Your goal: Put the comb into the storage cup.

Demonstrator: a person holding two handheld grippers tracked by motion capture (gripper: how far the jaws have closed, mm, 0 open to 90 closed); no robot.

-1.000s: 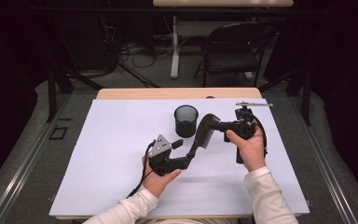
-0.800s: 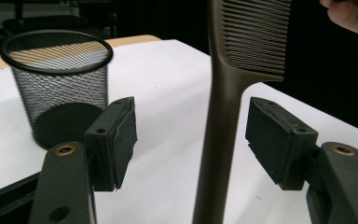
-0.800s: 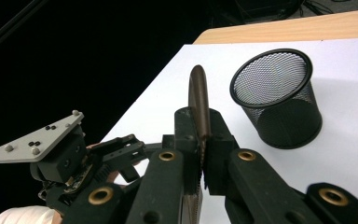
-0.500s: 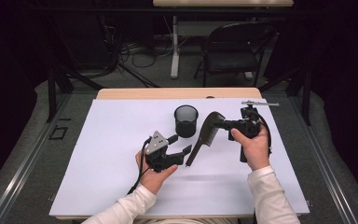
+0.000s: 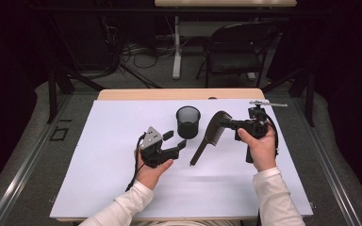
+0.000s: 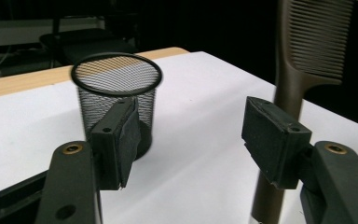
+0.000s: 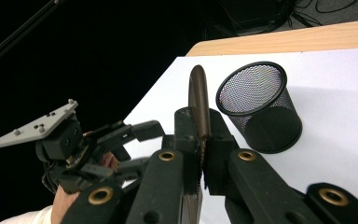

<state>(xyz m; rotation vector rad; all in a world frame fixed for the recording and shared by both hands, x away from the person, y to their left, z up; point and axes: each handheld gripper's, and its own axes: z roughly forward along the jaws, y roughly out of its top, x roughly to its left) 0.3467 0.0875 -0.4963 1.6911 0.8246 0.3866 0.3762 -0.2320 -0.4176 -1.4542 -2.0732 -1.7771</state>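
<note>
One dark brown comb [image 5: 210,134] is the thing being handled: it hangs in the air right of centre, above the white sheet [image 5: 99,179] that covers the table, its toothed head up and far, its thin handle slanting down and toward the near left with the tip close over the sheet. The right gripper [image 5: 230,124] has it by the toothed end; in the right gripper view the two jaws are pressed together on the comb [image 7: 199,105], which runs edge-on between the pads, so the grip looks firm and the handle is left free. I'd guess it is held that way so the handle can go first into the one black mesh cup [image 5: 188,121], which stands upright and empty just left of the comb, toward the far middle of the sheet, its open mouth ready for anything dropped in. The left gripper [image 5: 175,140] sits near and left of the cup, low over the sheet, its jaws spread wide with nothing between them; its own view looks past the pads at the cup [image 6: 116,95] and the comb handle [image 6: 286,93], perhaps waiting to steady one of them. Count: one comb, one cup, two grippers, and one black chair [image 5: 233,52] behind the table.
</note>
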